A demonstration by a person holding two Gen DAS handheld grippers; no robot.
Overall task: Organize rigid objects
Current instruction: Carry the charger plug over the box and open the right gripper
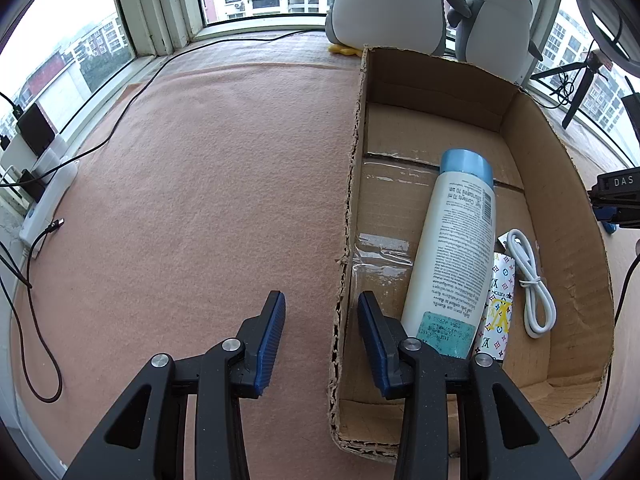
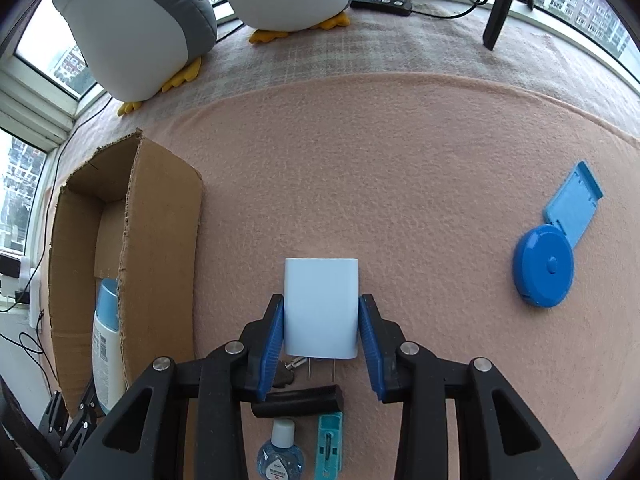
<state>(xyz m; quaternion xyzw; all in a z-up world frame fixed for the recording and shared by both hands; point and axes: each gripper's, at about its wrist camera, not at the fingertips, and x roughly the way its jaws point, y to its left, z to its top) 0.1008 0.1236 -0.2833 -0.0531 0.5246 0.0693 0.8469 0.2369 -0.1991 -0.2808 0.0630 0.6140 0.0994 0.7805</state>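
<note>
So far the cardboard box [image 1: 560, 168] holds a lotion bottle [image 1: 452, 256], patterned case [image 1: 498, 304] and white cable [image 1: 532, 280]. Right gripper [image 2: 321, 320] clamps the white charger [image 2: 320, 304] above the pink mat [image 2: 400, 180]; left gripper [image 1: 321, 316] gapes empty at the box's left wall. Blue tape measure [image 2: 544, 270] and small bottle [image 2: 280, 456] remain outside.

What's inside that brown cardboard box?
In the brown cardboard box: white bottle with blue cap, patterned flat packet partly beneath it, coiled white cable. Near corner hidden.

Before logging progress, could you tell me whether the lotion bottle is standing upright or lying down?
Lying down: the lotion bottle rests flat on the cardboard box floor, blue cap pointing away.
</note>
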